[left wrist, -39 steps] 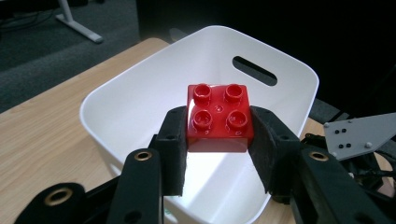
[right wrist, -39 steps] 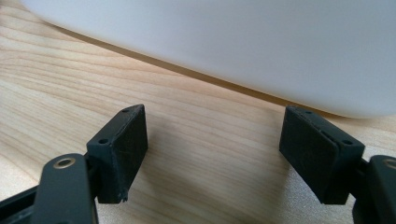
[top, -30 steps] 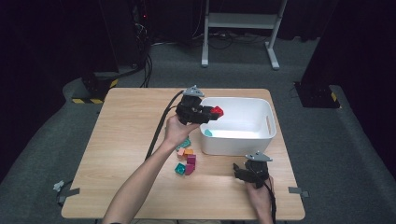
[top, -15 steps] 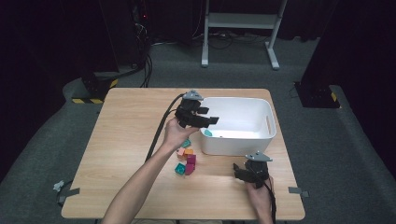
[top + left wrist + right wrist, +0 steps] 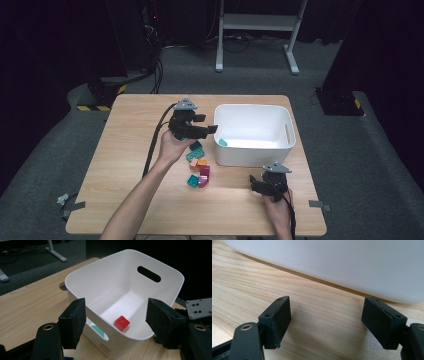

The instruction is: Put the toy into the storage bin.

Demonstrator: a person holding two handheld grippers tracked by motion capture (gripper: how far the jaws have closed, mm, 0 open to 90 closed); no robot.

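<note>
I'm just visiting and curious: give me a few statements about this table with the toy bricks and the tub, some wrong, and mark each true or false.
1. A red studded toy brick lies inside the white plastic tub. True.
2. The left gripper clamps the red brick. False: its jaws have just been opening, and nothing is between them.
3. The right gripper is open and holds nothing. True.
4. The loose coloured bricks are piled on the grey floor. False: they lie on the light wooden table, beside the tub.
</note>
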